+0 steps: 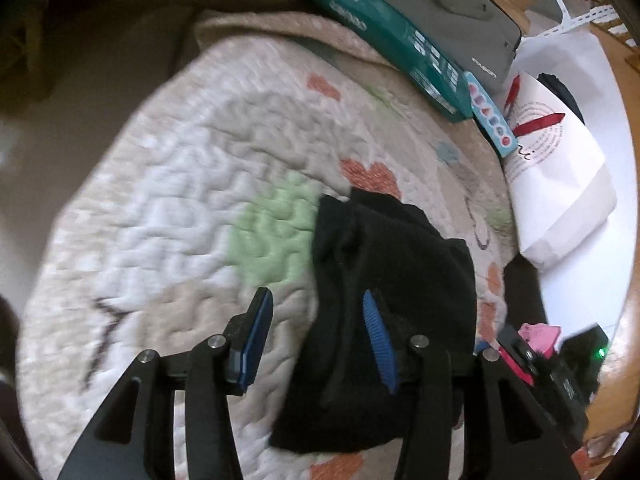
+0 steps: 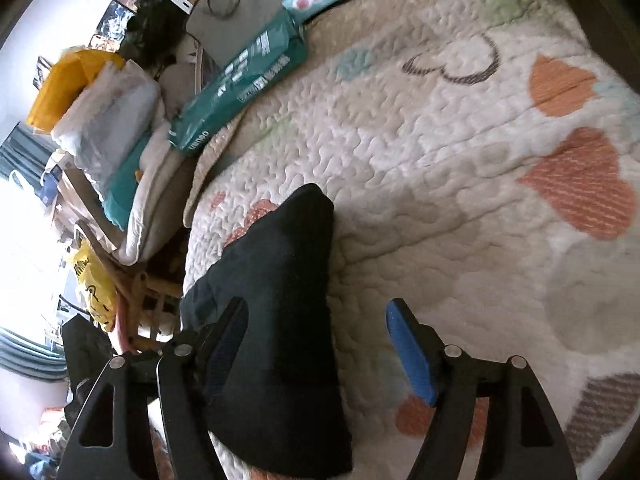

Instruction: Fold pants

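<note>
So the pants are already bunched into a small dark bundle sitting on the quilt, toward the edge of the quilt nearest the pile of boxes and bags. Looks mostly folded to me, probably just needs a tidy or one last tuck.

My left tool is wide open with nothing in it. One finger hangs over bare quilt beside the pants and the other is over the black fabric, so it's straddling the pants' edge, I guess ready to pinch that side. Can't tell if it's touching the cloth or just above it.

Right tool is also spread wide and empty. The pants run right up between its fingers, closer to the left one, with the pointy corner of the pants aimed away toward the green box.

Both views are a bit blurry, so the fold lines are hard to read.
</note>
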{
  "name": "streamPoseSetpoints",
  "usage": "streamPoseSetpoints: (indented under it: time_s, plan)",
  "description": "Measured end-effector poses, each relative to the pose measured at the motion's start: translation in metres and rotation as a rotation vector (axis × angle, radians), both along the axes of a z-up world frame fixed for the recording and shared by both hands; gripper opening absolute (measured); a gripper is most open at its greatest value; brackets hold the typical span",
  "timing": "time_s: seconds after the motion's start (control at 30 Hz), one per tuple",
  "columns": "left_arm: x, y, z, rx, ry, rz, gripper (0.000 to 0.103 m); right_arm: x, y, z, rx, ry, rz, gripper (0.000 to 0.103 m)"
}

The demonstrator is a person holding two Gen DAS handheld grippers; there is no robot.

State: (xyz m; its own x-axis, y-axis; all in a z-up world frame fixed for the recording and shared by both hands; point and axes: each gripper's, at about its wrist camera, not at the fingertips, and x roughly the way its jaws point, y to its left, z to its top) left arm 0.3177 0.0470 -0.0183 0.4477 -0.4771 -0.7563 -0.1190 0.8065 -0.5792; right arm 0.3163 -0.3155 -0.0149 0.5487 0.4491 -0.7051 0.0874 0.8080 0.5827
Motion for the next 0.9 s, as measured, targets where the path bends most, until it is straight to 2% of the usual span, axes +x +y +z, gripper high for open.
streamPoseSetpoints:
  time_s: [0.1, 0.2, 0.5, 0.6, 0.63, 0.73, 0.77, 0.83, 0.9]
  plan:
    - [-0.02, 0.011, 0.015, 0.091, -0.003, 0.024, 0.046, -0.029, -0.007, 0.011, -0.036, -0.012, -0.002, 0.077]
    - [-0.056, 0.02, 0.028, 0.13, -0.006, 0.023, 0.047, -0.067, -0.01, 0.02, -0.059, -0.026, 0.011, 0.077]
    - [-0.174, 0.005, 0.033, 0.069, 0.013, 0.001, 0.051, -0.173, 0.006, 0.029, -0.022, -0.05, 0.031, 0.078]
    - [-0.202, -0.009, 0.035, 0.092, 0.001, 0.001, 0.053, -0.206, 0.019, 0.032, -0.032, -0.076, 0.039, 0.078]
    - [-0.211, -0.013, 0.038, 0.126, -0.014, 0.003, 0.053, -0.213, 0.023, 0.033, -0.038, -0.083, 0.038, 0.078]
    - [-0.237, -0.028, 0.052, 0.292, -0.101, 0.01, 0.055, -0.238, 0.035, 0.033, -0.102, -0.125, 0.033, 0.078]
    - [-0.247, -0.033, 0.058, 0.36, -0.141, 0.02, 0.057, -0.246, 0.04, 0.033, -0.148, -0.142, 0.032, 0.079]
    - [-0.264, -0.039, 0.065, 0.446, -0.201, 0.037, 0.063, -0.257, 0.049, 0.031, -0.242, -0.17, 0.036, 0.079]
    - [-0.277, -0.044, 0.067, 0.491, -0.238, 0.042, 0.067, -0.267, 0.057, 0.026, -0.354, -0.193, 0.043, 0.079]
